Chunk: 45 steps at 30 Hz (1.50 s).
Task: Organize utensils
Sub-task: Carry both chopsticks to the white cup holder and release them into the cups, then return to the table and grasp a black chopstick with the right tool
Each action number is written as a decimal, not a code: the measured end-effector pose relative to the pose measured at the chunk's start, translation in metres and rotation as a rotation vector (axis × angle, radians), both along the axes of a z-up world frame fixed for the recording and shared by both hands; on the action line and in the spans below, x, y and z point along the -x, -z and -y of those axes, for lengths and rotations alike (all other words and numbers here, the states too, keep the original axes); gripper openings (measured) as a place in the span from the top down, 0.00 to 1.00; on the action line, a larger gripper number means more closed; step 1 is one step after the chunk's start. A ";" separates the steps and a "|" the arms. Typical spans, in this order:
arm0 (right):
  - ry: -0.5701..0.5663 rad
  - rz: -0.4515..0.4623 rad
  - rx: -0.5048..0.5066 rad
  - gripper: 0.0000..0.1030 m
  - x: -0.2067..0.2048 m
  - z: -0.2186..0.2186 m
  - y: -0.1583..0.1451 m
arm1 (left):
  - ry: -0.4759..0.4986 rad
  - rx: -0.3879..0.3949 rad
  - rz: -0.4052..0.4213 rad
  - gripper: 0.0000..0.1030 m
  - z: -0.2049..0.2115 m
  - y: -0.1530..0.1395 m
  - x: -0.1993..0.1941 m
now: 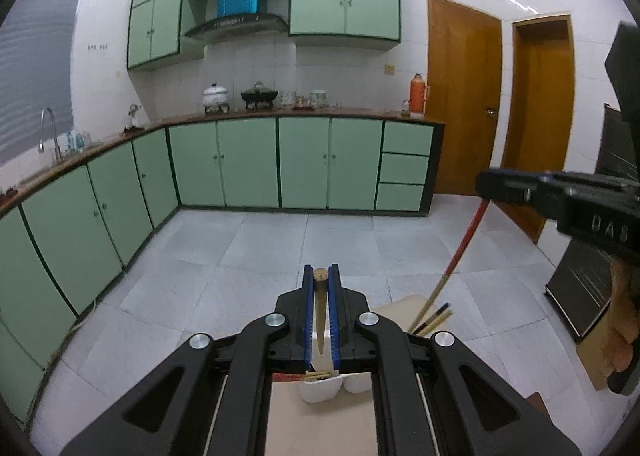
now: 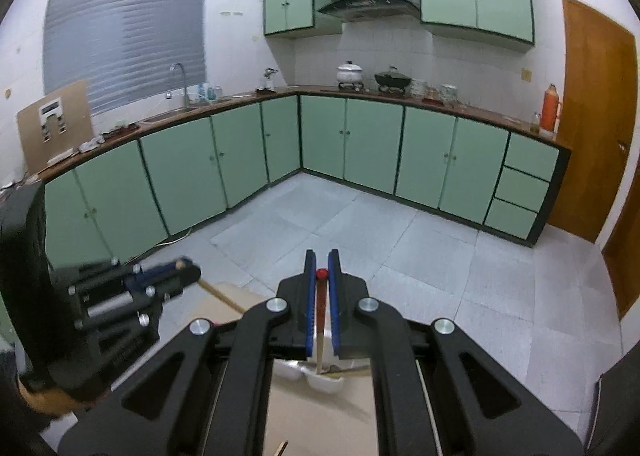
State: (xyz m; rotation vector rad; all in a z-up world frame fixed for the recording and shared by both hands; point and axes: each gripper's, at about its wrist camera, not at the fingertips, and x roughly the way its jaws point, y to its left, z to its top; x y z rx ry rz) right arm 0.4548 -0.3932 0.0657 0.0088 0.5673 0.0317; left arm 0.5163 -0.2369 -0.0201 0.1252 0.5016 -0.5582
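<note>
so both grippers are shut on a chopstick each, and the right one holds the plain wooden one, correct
Not quite. The right gripper holds the red-topped chopstick, as the right wrist view shows. The plain wooden chopstick is in the left gripper. Both are shut on one each.

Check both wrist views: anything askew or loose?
One stray chopstick lies loose on the board's near edge. Otherwise the left hand-held gripper clamps a plain chopstick and the right hand-held gripper a red-tipped chopstick.
</note>
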 end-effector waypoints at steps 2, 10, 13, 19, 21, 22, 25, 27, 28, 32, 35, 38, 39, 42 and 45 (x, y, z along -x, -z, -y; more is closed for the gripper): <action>0.022 -0.017 -0.013 0.95 -0.017 0.008 0.019 | -0.004 0.000 -0.028 0.94 0.003 0.017 -0.012; 0.060 -0.103 -0.044 0.93 -0.041 0.026 0.085 | -0.010 -0.022 -0.113 0.93 0.003 0.073 -0.037; 0.060 -0.099 -0.045 0.90 -0.035 0.027 0.091 | -0.003 -0.029 -0.107 0.84 -0.001 0.075 -0.035; 0.042 -0.035 -0.046 0.84 0.015 0.026 0.082 | 0.001 -0.006 -0.038 0.61 -0.026 0.050 -0.008; 0.035 -0.001 -0.036 0.81 0.048 0.024 0.084 | -0.007 0.007 -0.017 0.52 -0.045 0.042 0.009; 0.029 0.020 -0.032 0.79 0.072 0.021 0.090 | -0.010 0.017 -0.008 0.45 -0.054 0.039 0.017; 0.021 0.034 0.000 0.77 0.139 0.005 0.128 | -0.036 0.035 0.029 0.38 -0.086 0.045 0.053; 0.017 0.002 0.021 0.77 0.183 -0.012 0.173 | -0.061 0.034 0.046 0.33 -0.106 0.060 0.084; 0.015 -0.018 0.019 0.77 0.200 -0.021 0.193 | -0.071 0.031 0.049 0.31 -0.114 0.069 0.096; -0.005 -0.130 0.009 0.77 0.264 -0.064 0.282 | -0.107 0.039 0.040 0.26 -0.144 0.113 0.154; -0.045 -0.200 0.029 0.77 0.293 -0.097 0.330 | -0.136 0.062 -0.017 0.26 -0.164 0.151 0.195; -0.071 -0.221 0.073 0.78 0.304 -0.118 0.348 | -0.151 0.073 -0.051 0.25 -0.174 0.171 0.220; -0.074 -0.225 0.077 0.78 0.304 -0.122 0.349 | -0.156 0.074 -0.051 0.25 -0.176 0.175 0.228; -0.100 -0.233 0.095 0.78 0.301 -0.131 0.351 | -0.156 0.083 -0.063 0.24 -0.180 0.183 0.242; -0.116 -0.230 0.108 0.78 0.296 -0.139 0.350 | -0.146 0.083 -0.080 0.24 -0.176 0.185 0.246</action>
